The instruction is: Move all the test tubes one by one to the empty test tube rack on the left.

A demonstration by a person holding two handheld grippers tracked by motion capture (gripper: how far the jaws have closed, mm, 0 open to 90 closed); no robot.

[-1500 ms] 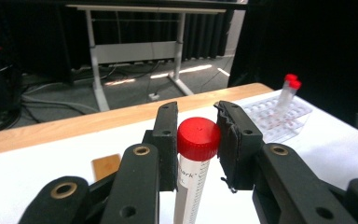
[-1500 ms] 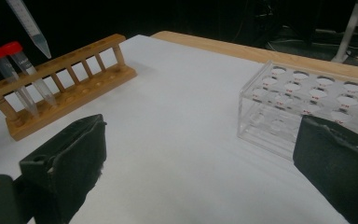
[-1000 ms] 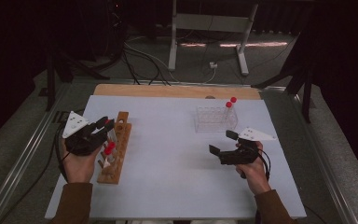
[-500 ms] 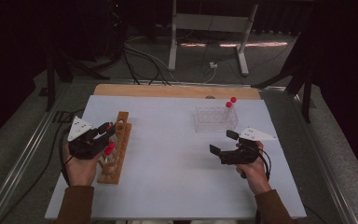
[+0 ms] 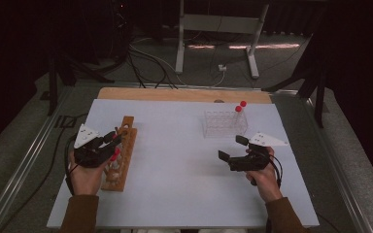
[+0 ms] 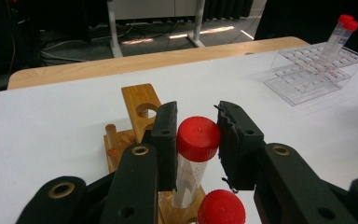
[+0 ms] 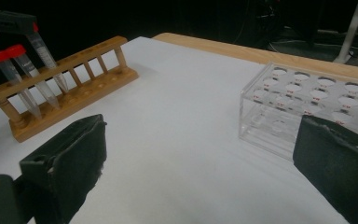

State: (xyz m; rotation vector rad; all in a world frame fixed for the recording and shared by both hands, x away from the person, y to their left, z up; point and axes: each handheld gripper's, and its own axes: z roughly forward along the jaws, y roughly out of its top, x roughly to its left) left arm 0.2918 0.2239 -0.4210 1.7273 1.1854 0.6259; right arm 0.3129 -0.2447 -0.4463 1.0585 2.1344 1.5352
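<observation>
My left gripper [image 6: 198,110] is shut on a clear tube with a red cap [image 6: 198,138], its pads on either side just below the cap. The tube stands in the near end of a wooden rack [image 6: 141,100], tilted, next to another red-capped tube [image 6: 220,206]. In the right gripper view the held tube [image 7: 46,56] leans over the wooden rack [image 7: 74,88], beside two red-capped tubes [image 7: 9,58]. In the high view the left gripper [image 5: 112,141] sits over the wooden rack [image 5: 124,145] at the left. My right gripper [image 5: 230,148] rests at the right, open, with nothing between its jaws [image 7: 196,163].
A clear plastic rack [image 5: 223,125] stands at the back right of the white tabletop [image 5: 175,160], with two red-capped tubes [image 5: 240,108] at its far right corner. A wooden strip [image 5: 175,93] edges the far side. Cables and a stand's legs lie on the floor beyond.
The left gripper has shifted slightly toward the near edge with the tube still in it. The right gripper has stayed put.
</observation>
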